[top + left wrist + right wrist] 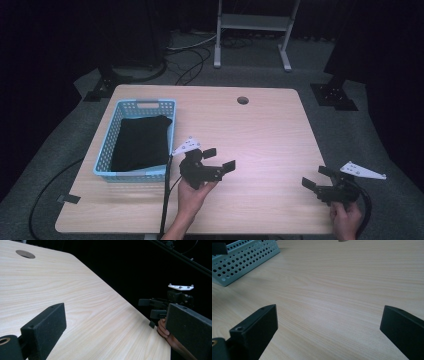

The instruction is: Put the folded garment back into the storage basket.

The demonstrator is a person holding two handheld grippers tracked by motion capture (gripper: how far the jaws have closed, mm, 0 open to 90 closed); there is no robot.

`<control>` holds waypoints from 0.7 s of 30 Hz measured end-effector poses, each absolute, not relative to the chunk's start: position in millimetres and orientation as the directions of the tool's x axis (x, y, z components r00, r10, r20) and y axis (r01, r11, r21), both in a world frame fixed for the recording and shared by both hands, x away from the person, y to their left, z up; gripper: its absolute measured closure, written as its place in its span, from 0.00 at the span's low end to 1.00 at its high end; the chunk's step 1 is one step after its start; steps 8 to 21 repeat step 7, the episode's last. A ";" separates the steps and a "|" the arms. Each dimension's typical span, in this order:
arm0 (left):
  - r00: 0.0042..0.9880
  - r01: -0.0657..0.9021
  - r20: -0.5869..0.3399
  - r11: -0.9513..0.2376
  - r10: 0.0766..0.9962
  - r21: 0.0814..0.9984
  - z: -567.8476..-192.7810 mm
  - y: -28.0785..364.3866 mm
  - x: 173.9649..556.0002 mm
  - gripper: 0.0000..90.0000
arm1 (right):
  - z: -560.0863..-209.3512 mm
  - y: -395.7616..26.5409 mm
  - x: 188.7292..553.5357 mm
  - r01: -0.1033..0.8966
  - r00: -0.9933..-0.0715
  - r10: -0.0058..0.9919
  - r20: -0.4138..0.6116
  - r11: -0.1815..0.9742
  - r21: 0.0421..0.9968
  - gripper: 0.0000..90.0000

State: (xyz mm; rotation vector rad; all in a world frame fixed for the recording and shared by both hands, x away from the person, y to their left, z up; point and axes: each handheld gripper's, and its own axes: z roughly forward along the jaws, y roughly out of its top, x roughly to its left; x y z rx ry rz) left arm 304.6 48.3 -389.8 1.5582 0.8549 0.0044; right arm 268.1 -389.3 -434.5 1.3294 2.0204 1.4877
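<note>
Counter (pixel 260 130): pale wood-grain laminate, smooth and flat, with rounded corners and a round cable hole (pixel 243 100) near the far edge. You are working over its near half, where nothing is lying between your two tools.
Basket (pixel 150 105): light blue plastic, rectangular, its walls perforated with rows of small holes and a handle slot in the far rim. It is sitting at the counter's left side. Being light, it is likely to be sliding or tipping if you are pulling at its contents by one edge.
Cloth (pixel 142 140): black fabric, soft and matte, folded flat inside the basket and filling most of its floor. Being limp, it is liable to be unfolding or snagging on the rim if you are gripping a single layer.
Left tongs (pixel 220 160): black, blocky pads, standing wide apart and holding nothing, hovering just right of the basket's near corner and pointing away from it. You are risking a knock against the basket wall when turning back.
Right tongs (pixel 315 177): the same black pads, also spread wide and empty, near the counter's right edge, well apart from the cloth. Its trailing cable may be dragging off the edge.
</note>
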 end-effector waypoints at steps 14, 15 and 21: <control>0.731 0.491 -0.453 0.068 0.510 0.869 -390.6 46.0 296.5 0.04 | -434.5 -389.3 268.1 0.494 -0.527 0.807 0.267 0.035 0.869 0.02; 0.731 0.491 -0.453 0.068 0.510 0.869 -390.6 46.0 296.5 0.04 | -434.5 -389.3 268.1 0.494 -0.527 0.807 0.267 0.035 0.869 0.02; 0.731 0.491 -0.453 0.068 0.510 0.869 -390.6 46.0 296.5 0.04 | -434.5 -389.3 268.1 0.494 -0.527 0.807 0.267 0.035 0.869 0.02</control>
